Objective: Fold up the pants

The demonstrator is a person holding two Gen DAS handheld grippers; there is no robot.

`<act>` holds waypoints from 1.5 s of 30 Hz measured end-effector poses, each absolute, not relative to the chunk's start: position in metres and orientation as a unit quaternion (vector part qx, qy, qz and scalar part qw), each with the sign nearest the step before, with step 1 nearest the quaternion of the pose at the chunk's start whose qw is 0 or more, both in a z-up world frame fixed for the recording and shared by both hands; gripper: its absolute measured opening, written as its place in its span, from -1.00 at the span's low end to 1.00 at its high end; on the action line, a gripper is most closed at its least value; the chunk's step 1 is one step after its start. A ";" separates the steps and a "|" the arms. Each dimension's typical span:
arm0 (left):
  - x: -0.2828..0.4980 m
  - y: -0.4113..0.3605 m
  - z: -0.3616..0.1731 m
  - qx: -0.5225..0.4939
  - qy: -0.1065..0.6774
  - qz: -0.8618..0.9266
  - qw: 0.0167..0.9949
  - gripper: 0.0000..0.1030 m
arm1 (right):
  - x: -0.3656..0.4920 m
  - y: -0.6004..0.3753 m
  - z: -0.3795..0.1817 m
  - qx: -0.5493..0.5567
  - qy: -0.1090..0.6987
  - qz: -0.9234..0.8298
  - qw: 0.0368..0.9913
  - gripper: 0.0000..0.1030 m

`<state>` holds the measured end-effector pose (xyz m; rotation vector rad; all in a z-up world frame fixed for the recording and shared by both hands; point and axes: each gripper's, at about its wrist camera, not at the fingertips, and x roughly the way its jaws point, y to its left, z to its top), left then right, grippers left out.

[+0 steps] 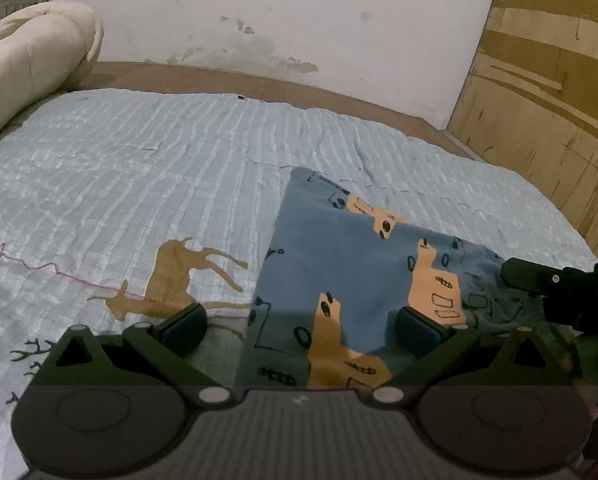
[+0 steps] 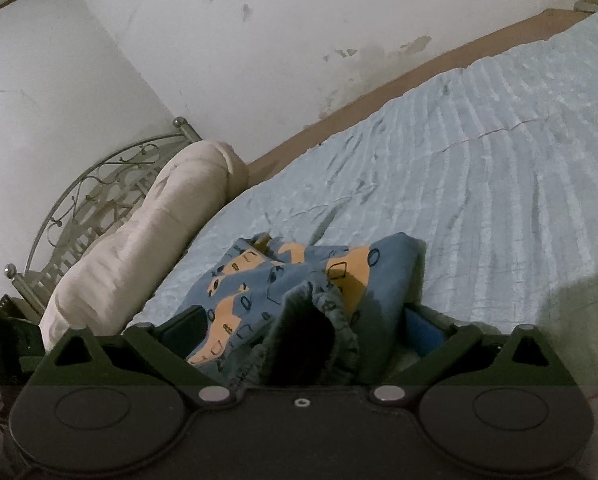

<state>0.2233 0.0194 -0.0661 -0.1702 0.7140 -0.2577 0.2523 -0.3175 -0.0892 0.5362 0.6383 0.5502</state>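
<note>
Blue pants [image 1: 339,264] with orange print lie folded on the bed's pale quilt [image 1: 139,168]. Left gripper [image 1: 299,326] wide open, empty, over their edge. Right gripper [image 2: 303,324] wide open; gathered waistband bunched between its fingers, ungripped.

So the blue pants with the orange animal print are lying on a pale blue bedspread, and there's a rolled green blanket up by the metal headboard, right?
Nearly. The rolled blanket by the metal headboard is cream, not green, as the right wrist view shows. The blue pants do lie on the pale blue bedspread.
</note>
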 end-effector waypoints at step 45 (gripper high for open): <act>0.213 0.035 -0.050 -0.141 0.364 -0.099 0.915 -0.24 | 0.249 -0.323 -0.098 0.265 0.296 0.229 0.888 -0.40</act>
